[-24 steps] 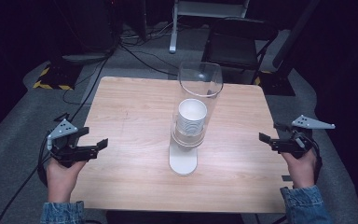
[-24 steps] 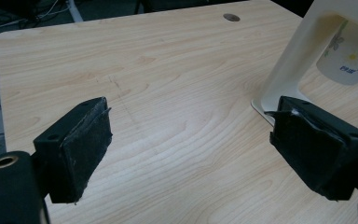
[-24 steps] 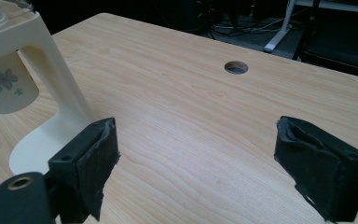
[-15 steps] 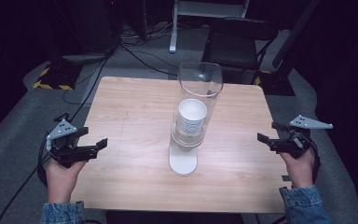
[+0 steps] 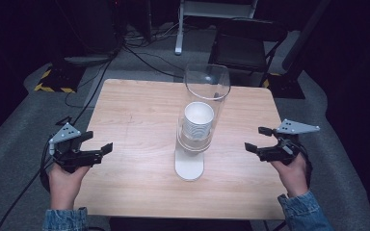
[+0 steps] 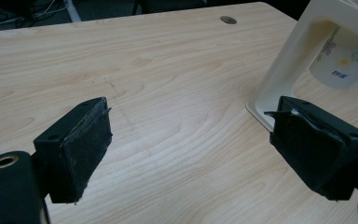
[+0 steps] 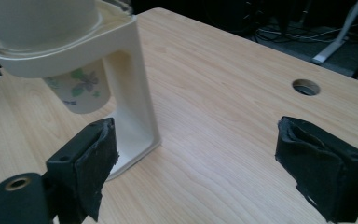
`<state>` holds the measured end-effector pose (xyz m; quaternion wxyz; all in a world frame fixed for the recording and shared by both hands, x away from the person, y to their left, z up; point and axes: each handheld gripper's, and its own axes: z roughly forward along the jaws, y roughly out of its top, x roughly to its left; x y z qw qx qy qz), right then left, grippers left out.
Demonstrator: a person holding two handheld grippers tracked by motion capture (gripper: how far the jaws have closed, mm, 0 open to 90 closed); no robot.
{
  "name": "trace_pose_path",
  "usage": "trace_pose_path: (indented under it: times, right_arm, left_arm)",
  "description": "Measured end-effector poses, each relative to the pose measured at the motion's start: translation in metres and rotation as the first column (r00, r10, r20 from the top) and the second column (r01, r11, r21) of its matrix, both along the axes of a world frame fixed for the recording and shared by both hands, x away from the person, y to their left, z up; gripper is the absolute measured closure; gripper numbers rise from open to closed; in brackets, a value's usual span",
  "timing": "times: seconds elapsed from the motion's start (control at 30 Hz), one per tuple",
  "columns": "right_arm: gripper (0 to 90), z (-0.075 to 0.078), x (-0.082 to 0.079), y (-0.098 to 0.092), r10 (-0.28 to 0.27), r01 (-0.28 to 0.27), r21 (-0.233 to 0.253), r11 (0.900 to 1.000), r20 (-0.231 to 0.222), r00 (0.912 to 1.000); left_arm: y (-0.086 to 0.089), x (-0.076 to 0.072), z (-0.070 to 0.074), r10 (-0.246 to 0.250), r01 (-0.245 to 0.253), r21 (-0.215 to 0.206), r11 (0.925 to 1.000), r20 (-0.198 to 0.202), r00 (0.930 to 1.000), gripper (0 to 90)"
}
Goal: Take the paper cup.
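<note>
Tongs on the left [image 5: 103, 147] hover over the left edge of the wooden surface [image 5: 139, 110], spread wide and holding nothing. Mid-surface stands a cup dispenser [image 5: 192, 144], its clear tube holding a stack of paper cups [image 5: 198, 120]. Well apart at the right edge, the right tongs [image 5: 257, 138] also gape wide and empty, pointing toward the dispenser.

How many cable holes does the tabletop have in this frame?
1 visible: a round cable hole near the table's far edge, also seen in the left gripper view. The cup dispenser may hide others from the high view.
</note>
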<state>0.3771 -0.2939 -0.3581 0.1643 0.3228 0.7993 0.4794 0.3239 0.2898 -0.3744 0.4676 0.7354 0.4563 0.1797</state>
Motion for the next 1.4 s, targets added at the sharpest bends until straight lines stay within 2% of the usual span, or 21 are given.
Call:
trace_pose_path:
  times: [0.13, 0.2, 0.27, 0.3, 0.37, 0.47, 0.73, 0.9, 0.93, 1.0, 1.13, 1.2, 1.37, 1.4]
  right_arm:
    - [12.2, -0.001, 0.0, 0.012, 0.037, -0.037, 0.011, 0.999, -0.006, 0.9993]
    - [11.7, -0.003, 0.0, 0.027, 0.076, -0.075, 0.027, 0.997, -0.009, 0.9971]
    - [11.6, -0.003, 0.0, 0.031, 0.085, -0.085, 0.029, 0.996, -0.006, 0.9963]
    - [11.1, -0.005, -0.001, 0.044, 0.118, -0.118, 0.029, 0.993, -0.004, 0.993]
    - [10.8, -0.006, -0.001, 0.047, 0.126, -0.126, 0.026, 0.992, -0.001, 0.992]
    - [10.5, -0.009, -0.002, 0.064, 0.167, -0.167, 0.011, 0.986, 0.002, 0.9859]
    - [8.9, -0.013, -0.003, 0.08, 0.188, -0.188, 0.013, 0.982, 0.002, 0.9821]
    - [2.7, -0.019, -0.002, 0.095, 0.22, -0.22, 0.01, 0.975, 0.021, 0.9753]
    - [0.0, -0.021, -0.002, 0.097, 0.221, -0.221, 0.011, 0.975, 0.03, 0.9749]
    - [0.1, -0.023, -0.001, 0.099, 0.219, -0.22, 0.01, 0.976, 0.035, 0.9751]
    - [0.1, -0.035, 0.006, 0.108, 0.241, -0.241, 0.029, 0.97, 0.003, 0.9705]
    - [0.0, -0.038, 0.008, 0.113, 0.254, -0.253, 0.032, 0.967, 0.001, 0.9673]
    - [0.1, -0.042, 0.01, 0.122, 0.268, -0.268, 0.039, 0.963, 0.022, 0.9633]
    - [0.1, -0.044, 0.011, 0.127, 0.276, -0.278, 0.047, 0.96, 0.038, 0.9604]
  left_arm:
    - [0.0, 0.0, 0.0, 0.0, 0.0, -0.003, 1.0, 0.0, 1.0, 12.4]
    - [0.0, 0.0, 0.0, 0.0, 0.0, -0.001, 1.0, -0.002, 1.0, 12.4]
    - [0.0, 0.001, -0.001, -0.002, 0.002, -0.001, 1.0, -0.002, 1.0, 12.4]
    - [-0.001, 0.001, -0.001, -0.005, 0.005, 0.002, 1.0, -0.003, 1.0, 12.4]
    - [-0.001, 0.001, -0.001, -0.006, 0.006, 0.003, 1.0, -0.004, 1.0, 12.4]
    - [-0.001, 0.001, -0.001, -0.007, 0.007, 0.001, 1.0, -0.008, 0.9999, 12.5]
    - [-0.002, 0.001, -0.001, -0.006, 0.006, -0.002, 1.0, -0.009, 0.9999, 12.4]
    - [-0.003, 0.002, -0.002, -0.013, 0.013, 0.005, 0.9999, -0.011, 0.9999, 12.5]
    - [-0.002, 0.002, -0.002, -0.014, 0.014, 0.005, 0.9999, -0.011, 0.9998, 12.4]
    - [-0.002, 0.002, -0.002, -0.013, 0.013, 0.003, 0.9999, -0.012, 0.9998, 12.5]
    - [-0.001, 0.002, -0.002, -0.012, 0.012, -0.001, 0.9999, -0.015, 0.9998, 12.4]
    - [-0.001, 0.002, -0.002, -0.012, 0.012, -0.001, 0.9999, -0.016, 0.9998, 12.5]
    - [-0.002, 0.003, -0.003, -0.013, 0.013, -0.003, 0.9999, -0.016, 0.9998, 12.5]
    - [-0.002, 0.003, -0.003, -0.013, 0.013, -0.004, 0.9999, -0.017, 0.9998, 12.4]
